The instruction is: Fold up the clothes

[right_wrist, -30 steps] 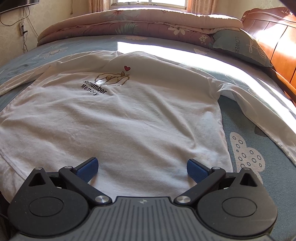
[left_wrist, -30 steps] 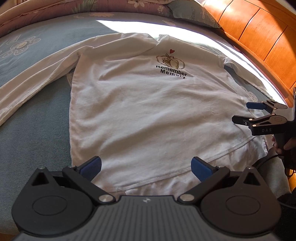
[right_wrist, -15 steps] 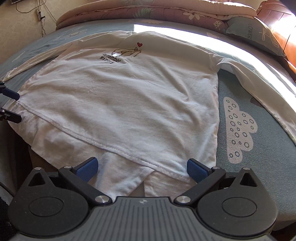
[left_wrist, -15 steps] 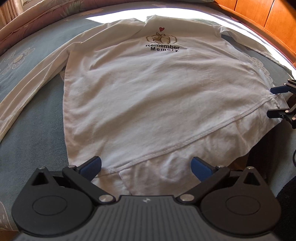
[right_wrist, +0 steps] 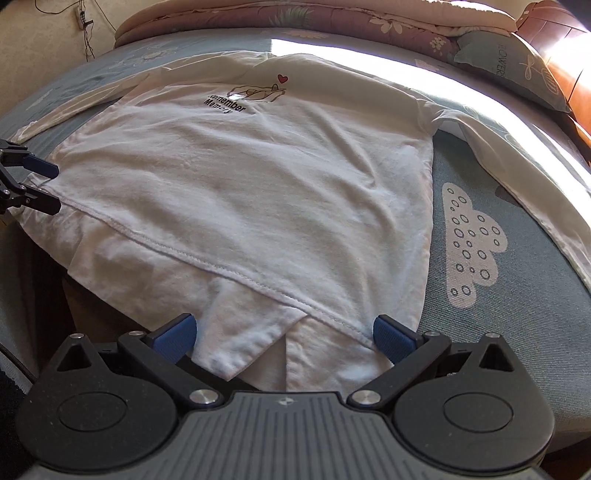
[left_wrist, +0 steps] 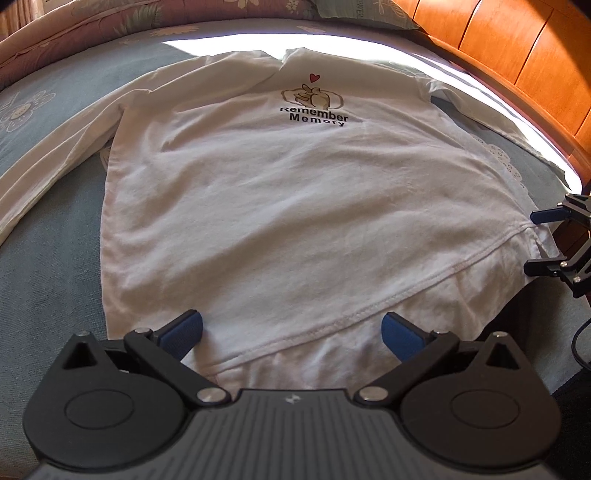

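A white long-sleeved shirt (left_wrist: 288, 206) printed "Remember Memory" lies flat, front up, on the bed, sleeves spread to both sides. Its hem hangs over the near edge of the bed. My left gripper (left_wrist: 291, 334) is open over the hem's left corner, with cloth between its blue pads but not pinched. In the right wrist view the shirt (right_wrist: 258, 184) fills the middle, and my right gripper (right_wrist: 282, 334) is open over the hem's right corner. Each gripper shows in the other's view: the right gripper (left_wrist: 535, 242) at the right edge, the left gripper (right_wrist: 48, 186) at the left edge.
The shirt rests on a blue-grey bedspread (right_wrist: 491, 295) with a white cloud print. A rolled floral quilt (right_wrist: 332, 18) and a grey pillow (right_wrist: 517, 66) lie at the far end. An orange wooden headboard (left_wrist: 517, 62) runs along the right side.
Both grippers have pulled back towards the near edge of the bed and dropped lower, from over the shirt's body to its hem. The shirt has not moved; both stay open.
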The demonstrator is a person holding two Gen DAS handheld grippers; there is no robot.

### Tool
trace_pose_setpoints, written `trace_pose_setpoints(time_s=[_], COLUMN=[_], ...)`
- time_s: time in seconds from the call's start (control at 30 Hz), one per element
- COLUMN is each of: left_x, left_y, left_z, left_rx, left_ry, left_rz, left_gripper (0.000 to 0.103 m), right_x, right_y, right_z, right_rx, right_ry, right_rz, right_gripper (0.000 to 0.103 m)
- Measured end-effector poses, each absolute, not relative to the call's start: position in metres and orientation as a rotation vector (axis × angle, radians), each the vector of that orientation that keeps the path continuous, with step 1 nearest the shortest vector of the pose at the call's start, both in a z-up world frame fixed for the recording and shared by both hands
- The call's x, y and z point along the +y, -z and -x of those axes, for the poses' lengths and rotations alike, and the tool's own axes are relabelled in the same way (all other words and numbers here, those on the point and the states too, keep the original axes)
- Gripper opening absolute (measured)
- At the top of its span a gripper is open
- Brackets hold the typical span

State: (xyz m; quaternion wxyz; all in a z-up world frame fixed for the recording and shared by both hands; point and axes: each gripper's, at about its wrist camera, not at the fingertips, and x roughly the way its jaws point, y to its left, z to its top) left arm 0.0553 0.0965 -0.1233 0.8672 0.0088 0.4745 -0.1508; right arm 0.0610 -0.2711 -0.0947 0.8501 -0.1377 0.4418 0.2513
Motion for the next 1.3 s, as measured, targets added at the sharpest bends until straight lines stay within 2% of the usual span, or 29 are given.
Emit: trace_pose_setpoints(time_s=[0.67,1.3], left_x=[0.11,0.102], left_y=[0.122,0.121], left_z=[-0.052,-0.054], left_rx=[0.95,0.977], left_ry=[0.344,0.318], left_rz=[0.061,0.028], left_gripper=[0.102,0.102], right_x=[-0.248,-0.248], right_y=[0.098,0.1], right_z=[-0.068,-0.064], right_rx=[1.005,0.967], right_ry=[-0.458,-0.459], right_rz=[0.391,0.392], right_gripper=[0.103,0.103])
